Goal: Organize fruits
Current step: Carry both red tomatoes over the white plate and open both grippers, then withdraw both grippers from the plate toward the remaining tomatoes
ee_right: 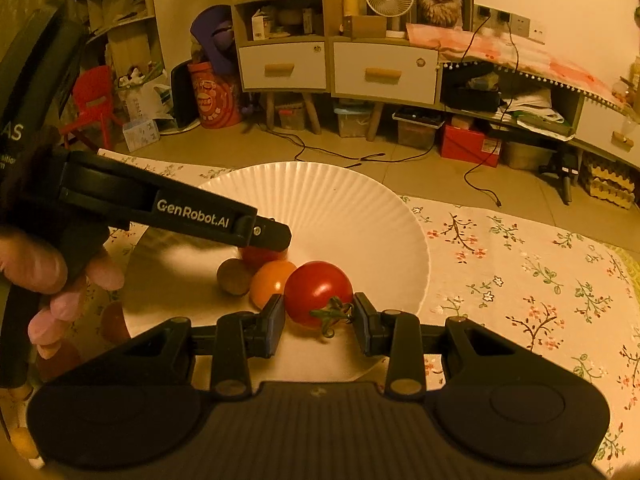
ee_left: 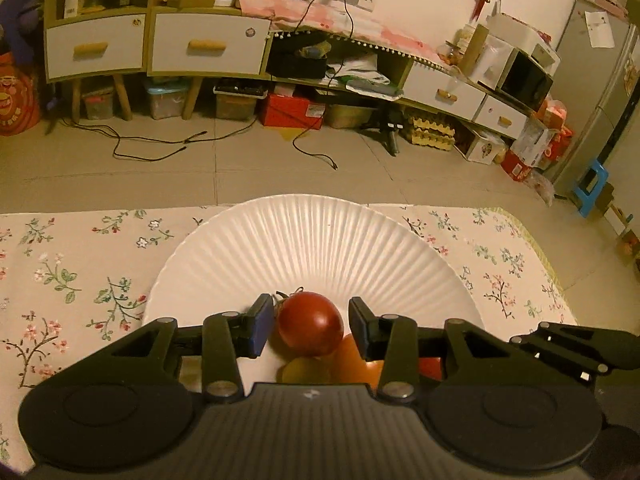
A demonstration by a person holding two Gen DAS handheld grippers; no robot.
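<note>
A white paper plate point(ee_left: 320, 240) point(ee_right: 340, 208) lies on the floral tablecloth. A red tomato with a green stem point(ee_right: 318, 292) sits between the fingers of my right gripper point(ee_right: 319, 322), which touch it on both sides. In the left wrist view a red tomato point(ee_left: 310, 322) sits between the fingers of my left gripper point(ee_left: 310, 330), with small gaps at each side. Below it lie an orange fruit point(ee_left: 352, 360) and a yellowish one point(ee_left: 304, 370). The right wrist view shows the left gripper point(ee_right: 272, 236) over a red fruit point(ee_right: 260, 256), beside an orange fruit point(ee_right: 270, 280) and a brown one point(ee_right: 234, 276).
The floral tablecloth point(ee_left: 80, 280) point(ee_right: 520, 280) covers the table; its far edge drops to a tiled floor with cables point(ee_left: 160, 144). Cabinets with drawers point(ee_left: 208, 44) and boxes line the wall. The person's hand point(ee_right: 48, 276) holds the left gripper.
</note>
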